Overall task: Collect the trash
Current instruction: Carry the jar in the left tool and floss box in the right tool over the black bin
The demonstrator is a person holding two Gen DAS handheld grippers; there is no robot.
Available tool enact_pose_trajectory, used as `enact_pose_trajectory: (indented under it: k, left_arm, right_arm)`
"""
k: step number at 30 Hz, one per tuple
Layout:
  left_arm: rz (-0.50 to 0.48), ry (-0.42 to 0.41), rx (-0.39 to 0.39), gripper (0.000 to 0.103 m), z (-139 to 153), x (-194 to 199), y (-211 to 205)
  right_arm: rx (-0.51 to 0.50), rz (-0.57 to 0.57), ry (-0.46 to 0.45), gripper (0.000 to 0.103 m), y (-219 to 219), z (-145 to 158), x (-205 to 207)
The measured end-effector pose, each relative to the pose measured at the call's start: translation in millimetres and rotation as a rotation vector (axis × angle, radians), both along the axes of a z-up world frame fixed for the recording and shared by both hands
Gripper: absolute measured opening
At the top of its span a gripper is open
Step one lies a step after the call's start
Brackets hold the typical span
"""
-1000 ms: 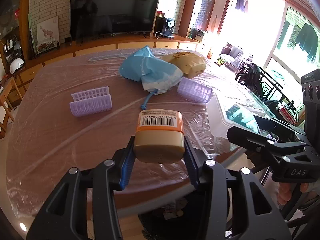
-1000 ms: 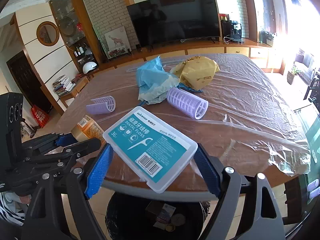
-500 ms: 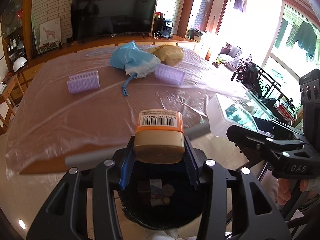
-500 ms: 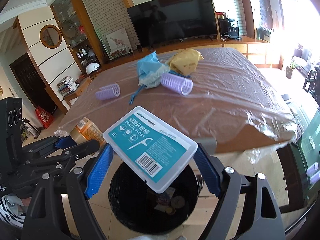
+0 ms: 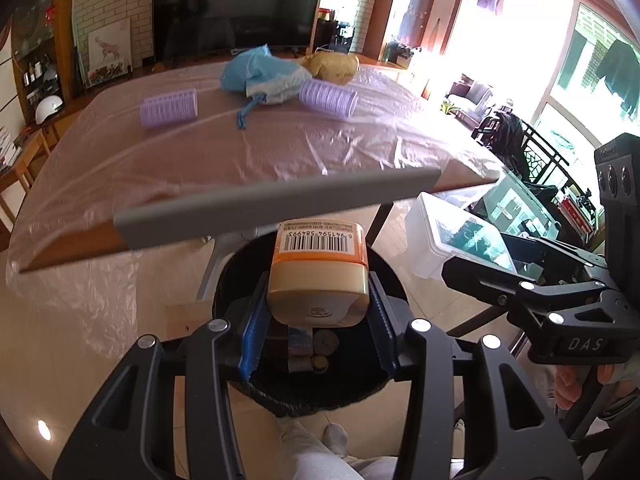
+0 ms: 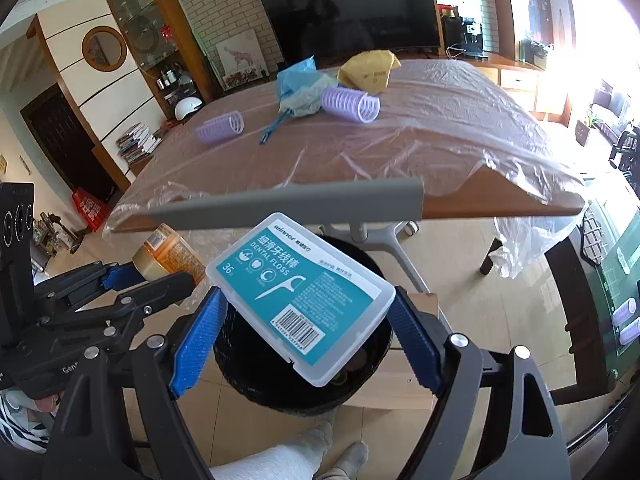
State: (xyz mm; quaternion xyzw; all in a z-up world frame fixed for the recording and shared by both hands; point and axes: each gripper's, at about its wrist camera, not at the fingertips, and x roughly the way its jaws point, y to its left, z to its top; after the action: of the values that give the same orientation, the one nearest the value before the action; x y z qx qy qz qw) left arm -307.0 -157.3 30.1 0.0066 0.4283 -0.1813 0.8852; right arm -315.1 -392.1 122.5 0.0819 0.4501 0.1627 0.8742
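My left gripper is shut on an orange jar with a cream lid and holds it right above the black trash bin, which stands on the floor in front of the table. My right gripper is shut on a clear dental floss box with a teal label, also over the bin. The box shows in the left wrist view at the right. The jar shows in the right wrist view at the left. Some trash lies in the bin.
The plastic-covered table has a grey front edge strip. On it lie two purple hair rollers, a blue bag and a yellow bag. My socked foot is below the bin.
Both grippers have drawn back from the table and dropped lower, carrying the jar and the floss box. They now hang over the bin, and the table edge sits above them in view.
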Motion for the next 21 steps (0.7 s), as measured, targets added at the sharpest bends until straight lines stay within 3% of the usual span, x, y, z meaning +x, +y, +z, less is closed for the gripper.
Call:
enact_pose_trajectory:
  k: [21]
  left_arm:
    - [-0.023,0.093,0.085,0.047,-41.0,3.2,-1.0]
  right_arm:
    - [-0.033,-0.004,0.083,0.080,8.3,-30.0,10.6]
